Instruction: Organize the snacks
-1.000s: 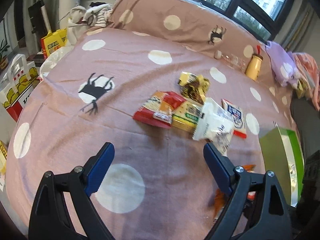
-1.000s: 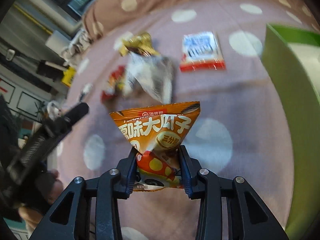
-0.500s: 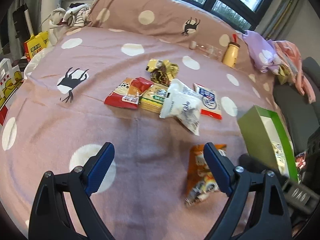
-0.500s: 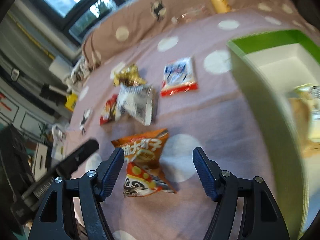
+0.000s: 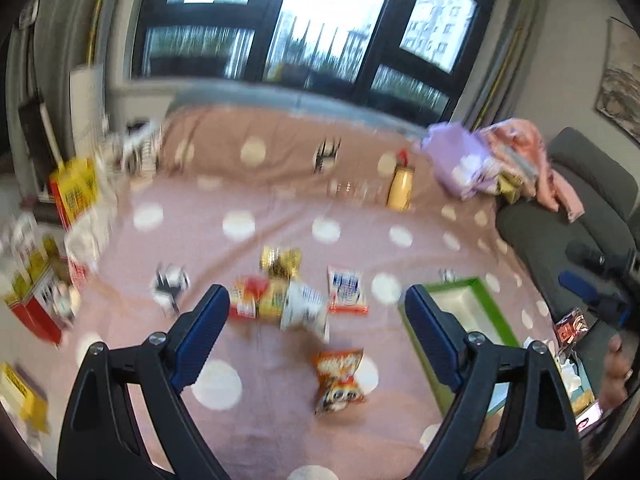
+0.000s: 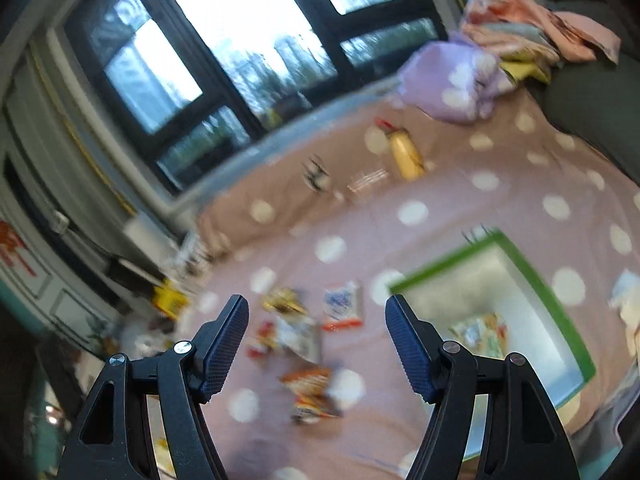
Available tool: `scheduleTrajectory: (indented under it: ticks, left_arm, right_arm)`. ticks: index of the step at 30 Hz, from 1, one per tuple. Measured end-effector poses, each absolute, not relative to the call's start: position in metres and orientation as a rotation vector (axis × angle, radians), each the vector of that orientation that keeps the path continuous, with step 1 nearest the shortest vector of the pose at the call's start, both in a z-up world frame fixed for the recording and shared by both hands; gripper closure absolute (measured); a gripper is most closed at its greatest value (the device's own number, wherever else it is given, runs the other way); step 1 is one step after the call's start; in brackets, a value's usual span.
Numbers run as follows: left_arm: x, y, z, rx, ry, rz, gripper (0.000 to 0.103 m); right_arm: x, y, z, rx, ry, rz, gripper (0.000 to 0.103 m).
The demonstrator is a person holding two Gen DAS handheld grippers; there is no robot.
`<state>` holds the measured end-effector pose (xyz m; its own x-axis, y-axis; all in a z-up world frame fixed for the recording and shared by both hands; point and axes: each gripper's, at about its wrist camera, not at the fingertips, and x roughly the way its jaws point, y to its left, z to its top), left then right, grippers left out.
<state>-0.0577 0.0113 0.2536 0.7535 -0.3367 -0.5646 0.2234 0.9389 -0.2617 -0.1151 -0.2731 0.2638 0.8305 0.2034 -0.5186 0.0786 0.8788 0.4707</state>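
Both grippers hang high over the bed, left gripper and right gripper spread wide, holding nothing. The orange snack bag lies loose on the blanket beside the green box, probably waiting for packing w/ the other snacks.

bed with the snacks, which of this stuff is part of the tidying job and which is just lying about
Part of the job:
- orange snack bag
- snack pile
- red-edged white packet
- green box

Just lying about:
- yellow bottle
- lilac bag
- pink clothes
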Motion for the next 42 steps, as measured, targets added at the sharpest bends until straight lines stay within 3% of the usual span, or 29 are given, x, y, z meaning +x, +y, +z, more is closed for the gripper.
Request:
scheduleTrajectory:
  ticks: [10,17,25,35,42]
  left_arm:
    - [-0.083,0.027,0.349,-0.185,0.56,-0.372,0.013]
    - [-0.088,0.035,0.348,-0.119,0.618,-0.44,0.013]
    - [-0.094,0.048,0.279,-0.075,0.675,-0.464,0.013]
    - [-0.071,0.04,0.168,-0.16,0.831,-0.445,0.015]
    - [-0.055,0.011,0.114,-0.207,0.95,-0.463,0.023]
  right_arm:
    - [-0.144,-0.243,0.379,0.443,0.522,0.097,0.031]
    - [-0.154,-0.194,0.412,0.365,0.488,0.067,0.031]
    - [-0.131,-0.15,0.337,0.312,0.572,0.027,0.031]
    - [-0.088,-0.134,0.213,0.29,0.837,0.013,0.032]
    - [-0.067,-0.145,0.154,0.299,1.003,0.038,0.053]
